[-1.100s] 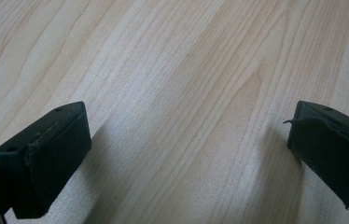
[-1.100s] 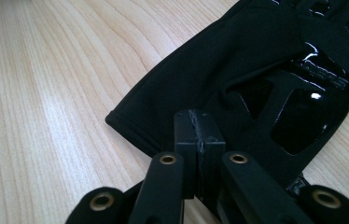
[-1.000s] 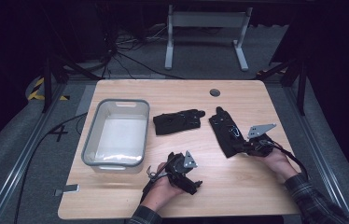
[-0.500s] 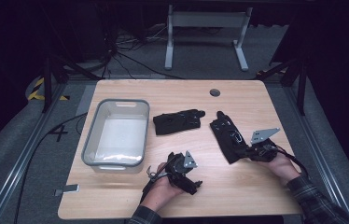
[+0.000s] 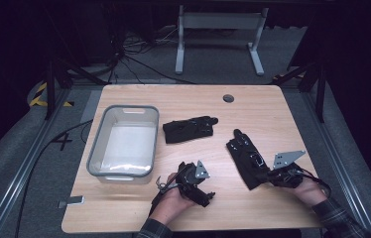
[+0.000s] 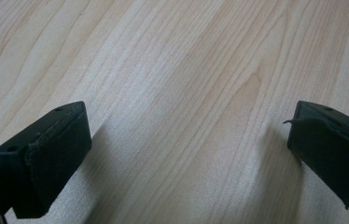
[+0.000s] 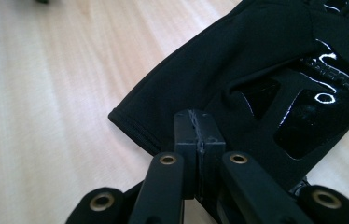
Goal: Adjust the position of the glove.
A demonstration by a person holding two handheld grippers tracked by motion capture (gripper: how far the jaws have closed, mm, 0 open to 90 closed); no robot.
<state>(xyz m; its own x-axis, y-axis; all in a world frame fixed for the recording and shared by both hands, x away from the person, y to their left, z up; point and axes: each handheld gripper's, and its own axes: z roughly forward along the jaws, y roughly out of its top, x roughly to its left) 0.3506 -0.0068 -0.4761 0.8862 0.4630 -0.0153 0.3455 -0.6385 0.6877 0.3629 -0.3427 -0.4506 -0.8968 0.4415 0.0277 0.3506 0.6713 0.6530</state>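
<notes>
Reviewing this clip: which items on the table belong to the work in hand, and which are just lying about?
In the job:
- right tongs, shut on the cuff of the near black glove
- far black glove, its likely pair
- grey plastic bin, possibly the destination

Lying about:
- left tongs, open over bare wood
- table grommet

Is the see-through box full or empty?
Empty. The box shows only its bare pale bottom; both black gloves lie on the table.
</notes>
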